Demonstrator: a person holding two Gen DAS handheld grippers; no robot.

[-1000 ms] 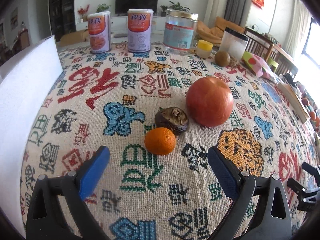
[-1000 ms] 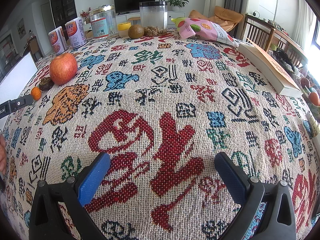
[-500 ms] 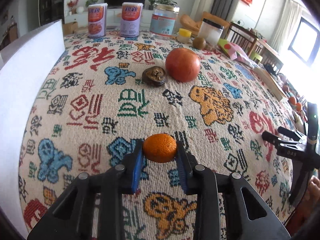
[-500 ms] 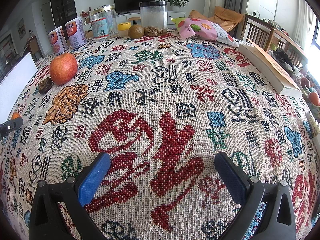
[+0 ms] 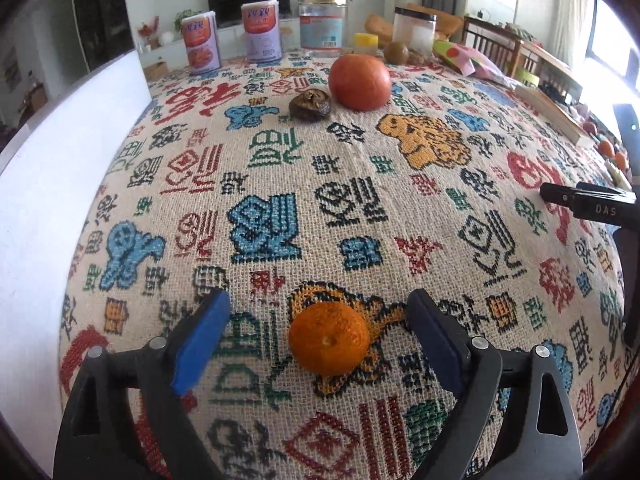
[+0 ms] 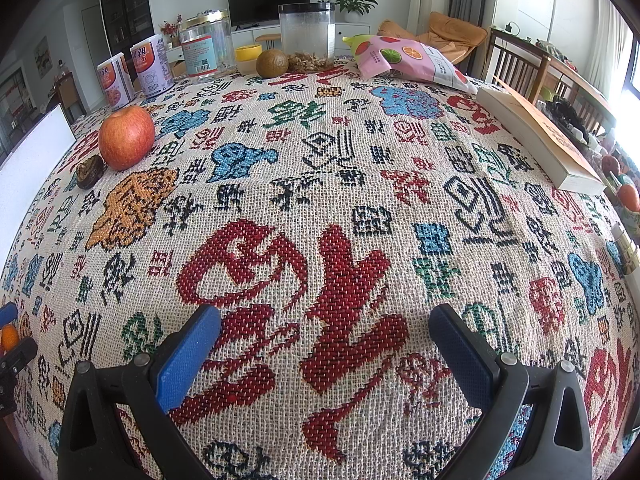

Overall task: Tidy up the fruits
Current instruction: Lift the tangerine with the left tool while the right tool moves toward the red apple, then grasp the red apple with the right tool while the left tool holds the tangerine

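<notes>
My left gripper (image 5: 318, 320) is opening its jaws, and the small orange (image 5: 329, 338) sits on the bench (image 5: 400, 208) right between them, touching neither. My right gripper (image 6: 326, 334) is open and empty (apple (image 6: 126, 137) far off, left side nearer).

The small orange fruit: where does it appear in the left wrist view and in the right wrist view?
Left wrist view: the small orange fruit lies low in the centre, on the tablecloth between the opening fingers, touching neither.
Right wrist view: only a sliver shows at the far left edge, low down.
Shared landmark: the red apple beside the dark dried fruit.
</notes>
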